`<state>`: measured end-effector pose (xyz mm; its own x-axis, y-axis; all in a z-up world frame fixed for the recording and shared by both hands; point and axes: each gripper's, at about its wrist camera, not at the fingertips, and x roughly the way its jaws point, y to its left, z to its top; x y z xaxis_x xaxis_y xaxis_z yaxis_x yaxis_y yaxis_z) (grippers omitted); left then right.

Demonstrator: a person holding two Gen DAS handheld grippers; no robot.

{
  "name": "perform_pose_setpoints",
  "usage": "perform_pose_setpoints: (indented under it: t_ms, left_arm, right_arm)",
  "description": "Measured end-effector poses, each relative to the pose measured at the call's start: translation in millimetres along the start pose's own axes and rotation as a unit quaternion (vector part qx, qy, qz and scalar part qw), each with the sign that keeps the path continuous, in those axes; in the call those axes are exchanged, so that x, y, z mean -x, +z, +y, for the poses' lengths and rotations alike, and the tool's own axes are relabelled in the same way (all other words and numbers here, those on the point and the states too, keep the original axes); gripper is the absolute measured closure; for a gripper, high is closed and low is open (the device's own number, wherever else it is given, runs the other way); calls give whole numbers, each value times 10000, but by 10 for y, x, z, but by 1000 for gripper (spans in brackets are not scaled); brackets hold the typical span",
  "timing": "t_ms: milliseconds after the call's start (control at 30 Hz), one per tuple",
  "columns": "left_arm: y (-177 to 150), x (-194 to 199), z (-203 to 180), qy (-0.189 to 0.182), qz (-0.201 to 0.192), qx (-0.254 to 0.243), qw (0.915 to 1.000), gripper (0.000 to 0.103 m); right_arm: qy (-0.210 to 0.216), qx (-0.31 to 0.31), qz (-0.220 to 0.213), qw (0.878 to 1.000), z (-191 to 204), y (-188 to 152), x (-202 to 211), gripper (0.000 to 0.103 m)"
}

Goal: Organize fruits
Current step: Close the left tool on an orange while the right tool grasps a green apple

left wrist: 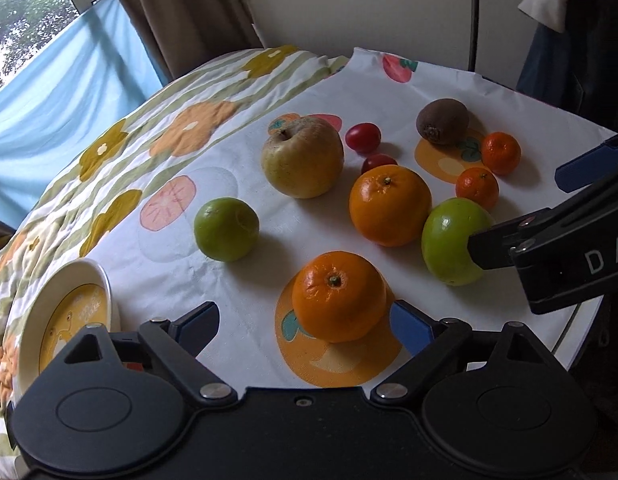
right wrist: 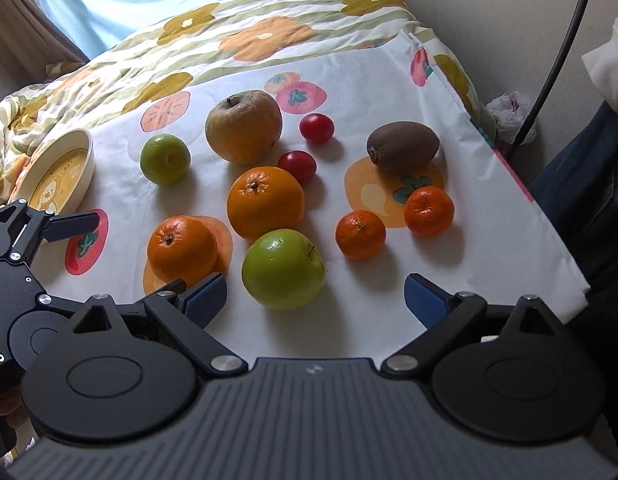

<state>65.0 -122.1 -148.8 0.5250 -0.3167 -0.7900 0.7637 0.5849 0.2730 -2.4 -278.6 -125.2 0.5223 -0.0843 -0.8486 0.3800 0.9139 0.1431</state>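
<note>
Fruits lie on a white printed cloth (left wrist: 245, 280). My left gripper (left wrist: 305, 320) is open, its fingers either side of the near orange (left wrist: 339, 296), not gripping it. My right gripper (right wrist: 315, 298) is open just before the big green apple (right wrist: 283, 268), which also shows in the left wrist view (left wrist: 449, 240). A second orange (right wrist: 265, 202), a yellow-brown apple (right wrist: 243, 126), a small green fruit (right wrist: 165, 159), two red tomatoes (right wrist: 317, 128), a kiwi (right wrist: 403, 146) and two mandarins (right wrist: 429, 211) lie beyond.
A white plate with a yellow cartoon print (left wrist: 65, 312) sits at the cloth's left edge, also in the right wrist view (right wrist: 57, 176). A flowered quilt (right wrist: 237, 20) lies behind. The table edge runs along the right (right wrist: 549, 220). Curtains and a wall stand behind.
</note>
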Motion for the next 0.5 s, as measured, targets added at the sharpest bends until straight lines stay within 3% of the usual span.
perform_pose_setpoints:
  t_ms: [267,500]
  left_arm:
    - [10,-249,-90,-231,113,-327,9991,21]
    - [40,-331,-83,-329,143,-214,9991,32]
  right_arm:
    - [82,-201,196,9996,26,26,-270,0]
    - [127,-243,283,9992,23,61,-403,4]
